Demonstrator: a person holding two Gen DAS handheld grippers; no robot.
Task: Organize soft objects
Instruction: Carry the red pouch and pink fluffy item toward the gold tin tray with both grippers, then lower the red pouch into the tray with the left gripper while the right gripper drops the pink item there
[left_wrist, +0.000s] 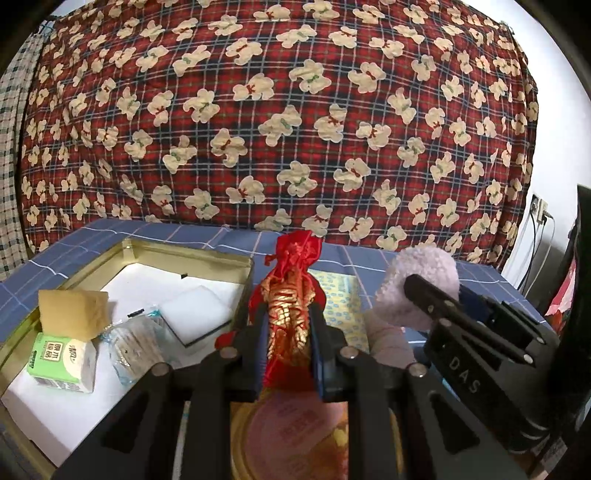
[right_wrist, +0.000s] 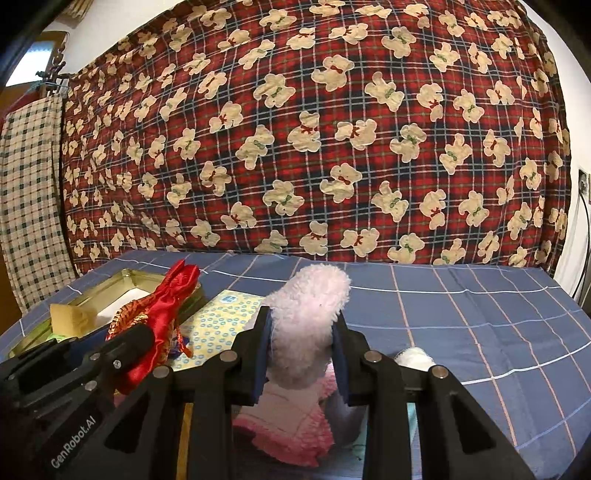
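- The left gripper (left_wrist: 286, 328) is squeezing a red satin pouch (left_wrist: 291, 295) upright beside an open tin (left_wrist: 207, 254).
- The right gripper (right_wrist: 303, 332) is clamping a pink plush toy (right_wrist: 310, 317) above the blue checked cloth (right_wrist: 480, 314).
- A bear-print quilt (left_wrist: 295, 110) is hanging behind.

A red satin pouch (left_wrist: 291, 295) with gold embroidery stood upright at lower centre; a fluffy pale-pink plush toy (right_wrist: 308, 325) rose upright at centre.
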